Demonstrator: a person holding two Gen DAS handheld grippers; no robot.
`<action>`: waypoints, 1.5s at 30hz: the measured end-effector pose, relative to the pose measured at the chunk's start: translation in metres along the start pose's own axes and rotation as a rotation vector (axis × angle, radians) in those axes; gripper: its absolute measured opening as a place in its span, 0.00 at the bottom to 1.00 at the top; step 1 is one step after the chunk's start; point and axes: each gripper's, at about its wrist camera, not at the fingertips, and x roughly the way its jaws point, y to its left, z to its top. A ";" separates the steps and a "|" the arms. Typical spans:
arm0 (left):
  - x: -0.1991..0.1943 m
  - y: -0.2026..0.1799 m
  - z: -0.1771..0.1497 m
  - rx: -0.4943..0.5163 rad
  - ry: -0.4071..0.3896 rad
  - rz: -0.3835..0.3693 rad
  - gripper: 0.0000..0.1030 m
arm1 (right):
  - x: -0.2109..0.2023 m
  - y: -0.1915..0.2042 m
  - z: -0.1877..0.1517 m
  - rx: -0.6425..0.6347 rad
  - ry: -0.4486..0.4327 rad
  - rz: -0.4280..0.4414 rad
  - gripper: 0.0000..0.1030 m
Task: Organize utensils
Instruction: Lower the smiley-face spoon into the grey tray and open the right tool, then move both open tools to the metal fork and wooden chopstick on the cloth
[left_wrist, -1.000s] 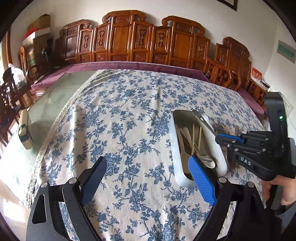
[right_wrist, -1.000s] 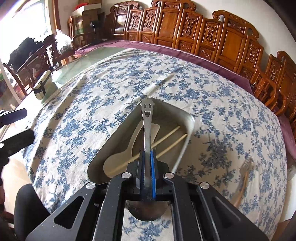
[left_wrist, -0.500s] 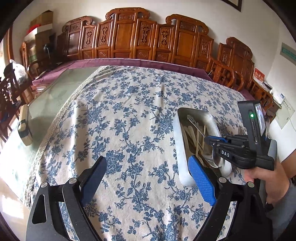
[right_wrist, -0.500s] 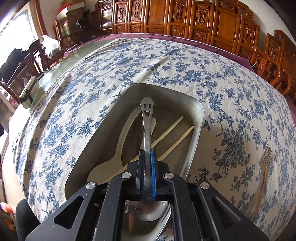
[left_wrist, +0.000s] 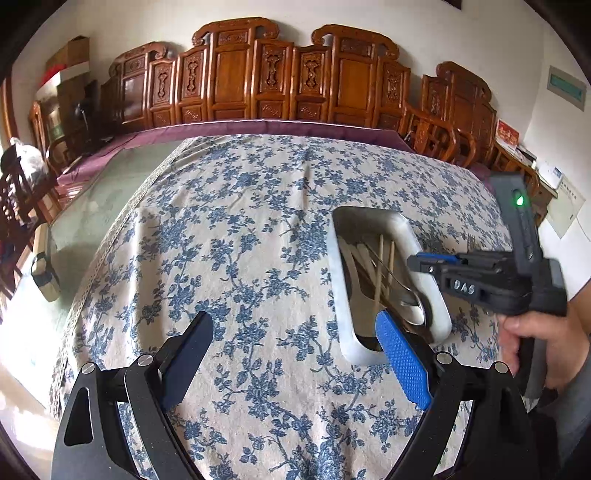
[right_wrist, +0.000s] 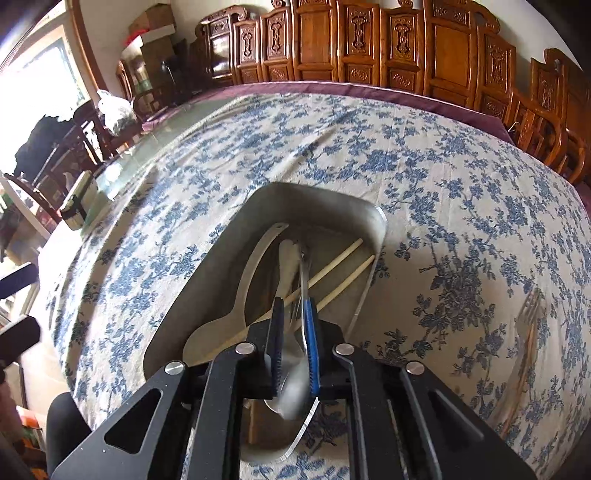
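A grey metal tray (right_wrist: 332, 195) (left_wrist: 345, 280) lies on the blue-flowered tablecloth. It holds a wooden spoon (right_wrist: 236, 302), a pale utensil, two chopsticks (right_wrist: 340, 258) and a metal spoon (right_wrist: 301, 354) (left_wrist: 404, 295). My right gripper (right_wrist: 295, 325) (left_wrist: 424, 258) hovers over the tray's near end with its jaws parted a little. The metal spoon is blurred and slipping down between them. My left gripper (left_wrist: 295, 354) is wide open and empty, just left of the tray. A wooden fork (right_wrist: 528, 325) lies on the cloth right of the tray.
Carved wooden chairs (left_wrist: 266, 81) line the table's far side. A small box (left_wrist: 44, 273) sits on the bare glass at the left edge. The cloth (left_wrist: 229, 229) spreads left of the tray.
My right gripper has parted its jaws and let go of the metal spoon, which drops into the tray. It has also lowered over the tray. The left gripper has barely moved.
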 end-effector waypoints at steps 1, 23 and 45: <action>0.000 -0.005 -0.001 0.013 0.001 0.000 0.84 | -0.007 -0.004 0.001 0.004 -0.010 -0.002 0.16; 0.065 -0.164 0.021 0.186 0.076 -0.125 0.84 | -0.048 -0.199 -0.079 0.156 -0.043 -0.216 0.50; 0.121 -0.239 0.021 0.246 0.135 -0.181 0.83 | -0.029 -0.244 -0.089 0.099 0.009 -0.204 0.06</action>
